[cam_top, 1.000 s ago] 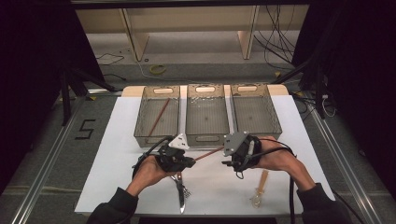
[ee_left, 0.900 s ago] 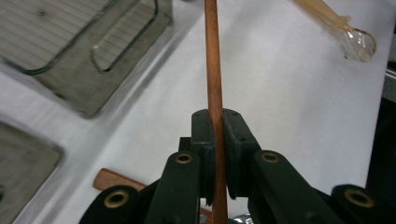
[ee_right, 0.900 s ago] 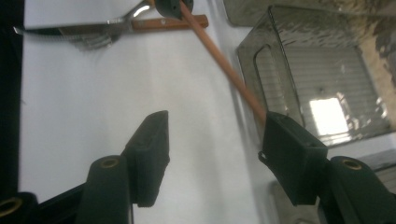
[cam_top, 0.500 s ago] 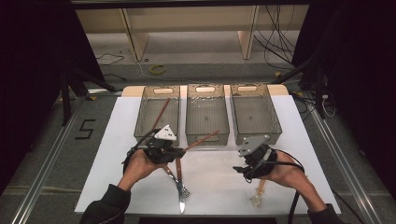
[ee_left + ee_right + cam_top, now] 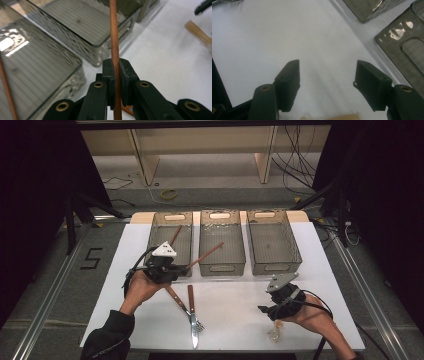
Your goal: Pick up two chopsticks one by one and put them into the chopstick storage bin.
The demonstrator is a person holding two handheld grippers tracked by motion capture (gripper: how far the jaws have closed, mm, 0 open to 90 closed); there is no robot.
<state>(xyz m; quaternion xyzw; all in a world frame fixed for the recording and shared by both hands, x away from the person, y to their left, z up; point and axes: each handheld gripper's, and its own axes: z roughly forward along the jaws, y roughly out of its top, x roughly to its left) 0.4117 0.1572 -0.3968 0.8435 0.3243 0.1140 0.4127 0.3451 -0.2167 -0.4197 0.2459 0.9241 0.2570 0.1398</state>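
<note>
Wooden chopstick [image 5: 114, 37] sat pinched low on its length in the left hand-held gripper [image 5: 167, 265], its far end over the middle bin [image 5: 222, 268]. Held so near one end, it could swivel or slip and miss. The right hand-held gripper [image 5: 327, 85], jaws just opening with nothing between, hovered above the desk [image 5: 235, 310] by a pale spoon [image 5: 274, 334].

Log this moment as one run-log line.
left gripper: shut on chopstick, over middle bin | right gripper: open, fingers just widened, nothing between | fork: on table
</note>
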